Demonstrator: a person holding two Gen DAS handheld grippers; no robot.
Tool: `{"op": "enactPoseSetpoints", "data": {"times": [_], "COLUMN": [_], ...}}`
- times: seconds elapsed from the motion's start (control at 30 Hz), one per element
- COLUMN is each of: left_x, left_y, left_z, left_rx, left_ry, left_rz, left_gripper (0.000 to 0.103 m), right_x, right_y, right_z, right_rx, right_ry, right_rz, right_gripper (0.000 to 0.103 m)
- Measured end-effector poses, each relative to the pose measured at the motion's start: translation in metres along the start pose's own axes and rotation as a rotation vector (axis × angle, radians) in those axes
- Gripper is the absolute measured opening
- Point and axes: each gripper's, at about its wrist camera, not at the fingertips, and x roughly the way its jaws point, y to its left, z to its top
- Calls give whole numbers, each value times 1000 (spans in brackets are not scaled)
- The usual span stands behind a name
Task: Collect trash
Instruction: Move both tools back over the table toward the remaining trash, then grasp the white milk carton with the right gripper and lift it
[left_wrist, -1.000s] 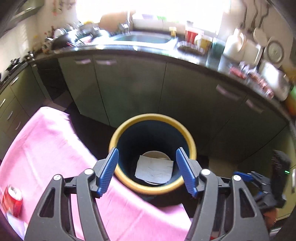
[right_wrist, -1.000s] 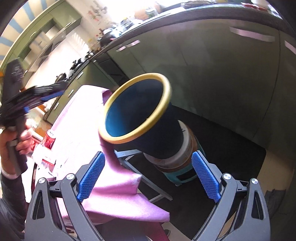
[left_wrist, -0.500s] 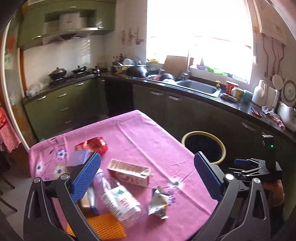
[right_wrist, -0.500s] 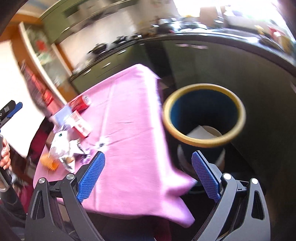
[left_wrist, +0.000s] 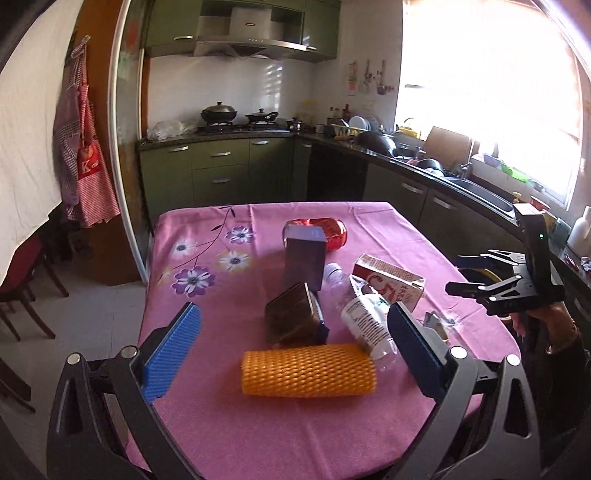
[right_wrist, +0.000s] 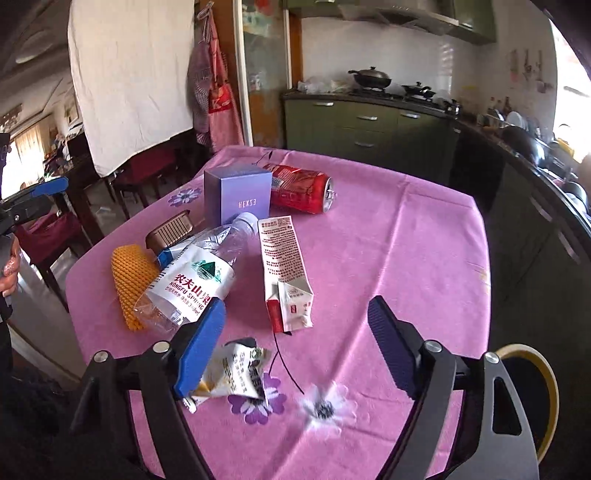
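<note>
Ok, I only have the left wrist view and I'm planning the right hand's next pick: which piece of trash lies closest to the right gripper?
Observer: A crumpled white and yellow wrapper, lying right by its left blue finger.
Operator: Is that gripper holding anything?
Observer: No. The right gripper is open; its jaws have just been closing, and only the pink tablecloth shows between them.
Operator: And where's the bin from there?
Observer: The yellow-rimmed bin stands off the table's edge, just past the gripper's right finger.
</note>
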Motion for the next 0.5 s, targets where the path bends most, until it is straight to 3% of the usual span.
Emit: {"op": "enactPoseSetpoints", "data": {"times": [0.17, 0.3, 0.5], "left_x": [6, 13, 28], "left_y": [5, 1, 0], "left_z": [-6, -7, -11], "left_rx": [-11, -2, -8], "left_ry": [28, 38, 72], "left_rz": [11, -9, -26], "left_gripper": [96, 96, 96], "right_x": [50, 71, 96], "right_y": [-3, -7, -6], "right_z": [15, 21, 23], "right_rx": [-28, -15, -31], "right_ry": [86, 120, 164], "right_rz": [33, 80, 83], "right_gripper": [70, 66, 64]}}
